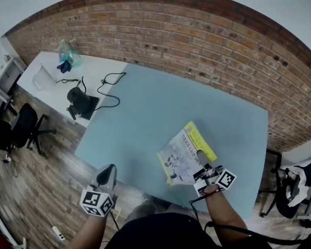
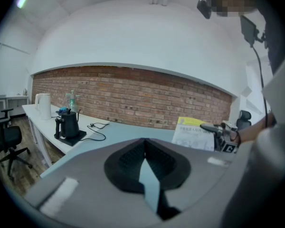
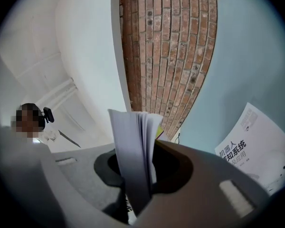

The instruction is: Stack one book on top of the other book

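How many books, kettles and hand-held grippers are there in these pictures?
Books: 2 (white paperback book with a yellow band, clamped in the grey right gripper; white paperback book with black print, on the light-blue table)
Kettles: 2 (black gooseneck kettle; white plastic kettle)
Grippers: 2 (grey left gripper; right gripper)
Total: 6

An office-like workroom: a bare brick wall (image 1: pixel 197 40) runs across twelve o'clock behind a pale blue table (image 1: pixel 145 108). At ten o'clock a white desk (image 1: pixel 44 69) carries a black kettle (image 1: pixel 78 100) and cables. A swivel chair (image 1: pixel 23 126) stands at nine o'clock on the wood floor (image 1: pixel 36 191).
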A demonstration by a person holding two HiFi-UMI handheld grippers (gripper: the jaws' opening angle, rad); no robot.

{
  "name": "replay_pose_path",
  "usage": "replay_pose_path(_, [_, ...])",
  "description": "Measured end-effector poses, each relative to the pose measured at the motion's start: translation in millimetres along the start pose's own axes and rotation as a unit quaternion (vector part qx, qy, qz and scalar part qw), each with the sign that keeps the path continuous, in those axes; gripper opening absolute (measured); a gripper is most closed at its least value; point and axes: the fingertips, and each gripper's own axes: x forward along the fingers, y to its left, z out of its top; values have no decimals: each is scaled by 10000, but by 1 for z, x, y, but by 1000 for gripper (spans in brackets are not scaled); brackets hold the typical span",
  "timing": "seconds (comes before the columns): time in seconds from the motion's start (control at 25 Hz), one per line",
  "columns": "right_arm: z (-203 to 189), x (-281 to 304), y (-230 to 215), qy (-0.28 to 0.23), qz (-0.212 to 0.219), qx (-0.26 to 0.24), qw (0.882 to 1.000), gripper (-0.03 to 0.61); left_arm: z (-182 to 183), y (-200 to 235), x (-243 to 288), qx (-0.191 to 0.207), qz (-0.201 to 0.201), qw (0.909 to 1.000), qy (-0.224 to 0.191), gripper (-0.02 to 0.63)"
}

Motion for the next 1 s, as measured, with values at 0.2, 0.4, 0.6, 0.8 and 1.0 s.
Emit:
replay_pose_path(0.2, [-10, 0, -8, 115, 6, 114, 9999, 91, -1, -4, -2, 47, 38, 10000, 61, 5])
replay_pose_path(0.4, [-16, 2, -19, 205, -16, 224, 9995, 91, 0, -6, -2, 144, 111, 9997, 142, 5])
replay_pose_path(0.6, [-20, 0, -30, 219, -89, 354, 9991, 92, 0, -8, -4, 153, 160, 9996, 194, 5])
replay_pose_path(0.8, [-18, -2, -40, 242, -161, 366, 9989, 92, -4, -10, -5, 143, 204, 9992, 299, 5])
replay_pose_path(1.0, [-15, -4, -50, 253, -192, 434, 9986, 92, -8, -10, -5, 133, 293, 9988, 362, 5])
